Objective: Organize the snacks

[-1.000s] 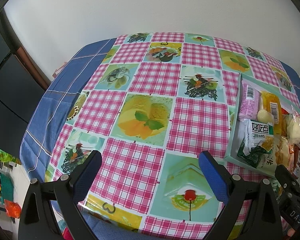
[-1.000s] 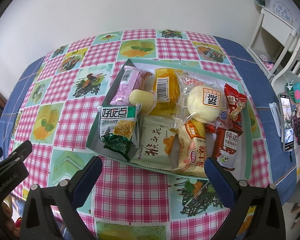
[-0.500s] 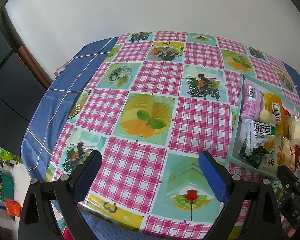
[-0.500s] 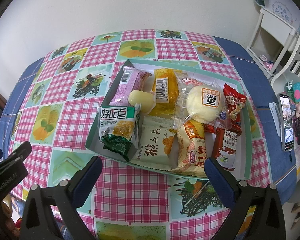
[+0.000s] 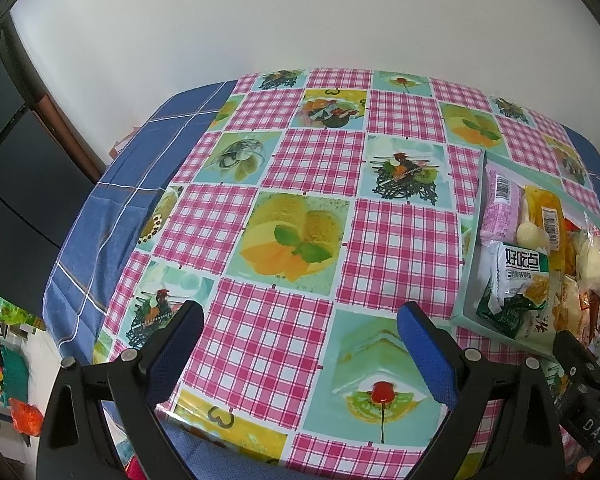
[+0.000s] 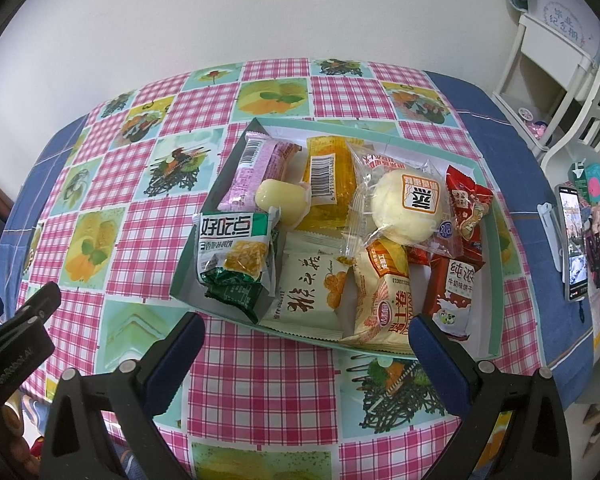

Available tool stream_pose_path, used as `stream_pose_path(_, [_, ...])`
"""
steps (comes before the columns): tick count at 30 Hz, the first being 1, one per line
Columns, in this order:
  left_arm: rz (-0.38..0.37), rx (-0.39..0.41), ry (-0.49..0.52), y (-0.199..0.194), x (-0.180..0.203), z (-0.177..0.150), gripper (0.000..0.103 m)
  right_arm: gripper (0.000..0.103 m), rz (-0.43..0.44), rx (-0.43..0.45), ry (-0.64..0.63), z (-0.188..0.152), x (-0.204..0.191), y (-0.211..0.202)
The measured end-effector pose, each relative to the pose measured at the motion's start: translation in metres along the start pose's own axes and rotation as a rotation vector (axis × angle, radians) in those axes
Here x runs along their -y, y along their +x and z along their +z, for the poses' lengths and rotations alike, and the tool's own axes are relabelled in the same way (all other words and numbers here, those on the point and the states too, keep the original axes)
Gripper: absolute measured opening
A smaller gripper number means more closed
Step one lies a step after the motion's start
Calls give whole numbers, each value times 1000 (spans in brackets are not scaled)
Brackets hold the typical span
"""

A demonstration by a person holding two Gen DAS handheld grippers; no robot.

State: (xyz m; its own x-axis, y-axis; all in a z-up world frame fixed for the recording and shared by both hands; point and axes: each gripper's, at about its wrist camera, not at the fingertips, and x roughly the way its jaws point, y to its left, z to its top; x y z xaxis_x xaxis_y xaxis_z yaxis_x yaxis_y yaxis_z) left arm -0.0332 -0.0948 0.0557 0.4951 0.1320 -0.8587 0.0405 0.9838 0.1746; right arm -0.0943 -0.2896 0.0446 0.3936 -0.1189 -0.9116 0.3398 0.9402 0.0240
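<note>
Both spread wide and empty: left blue-padded gripper [image 5: 298, 324] over bare pink-checked tablecloth [image 5: 312, 160], right blue-padded gripper [image 6: 306, 336] just short of shallow pale-green cardboard tray [image 6: 496, 280]. Heaped inside: green-and-white cracker packet [image 6: 234, 254] near left, round cream bun in clear wrap [image 6: 410, 208] centre, red biscuit pack [image 6: 454, 294] near right.

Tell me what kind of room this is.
Probably a home dining corner: a table under a food-print tablecloth, a snack tray, a phone near the edge, white shelving beside it.

Phone [image 6: 573, 246] beside checked tablecloth [image 6: 256, 364]
</note>
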Motion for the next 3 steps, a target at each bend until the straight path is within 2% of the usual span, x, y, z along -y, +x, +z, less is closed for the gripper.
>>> stream_pose_path(3, [-3,-1,-5,0,0,0,97,103,0,0,0,0,0,0])
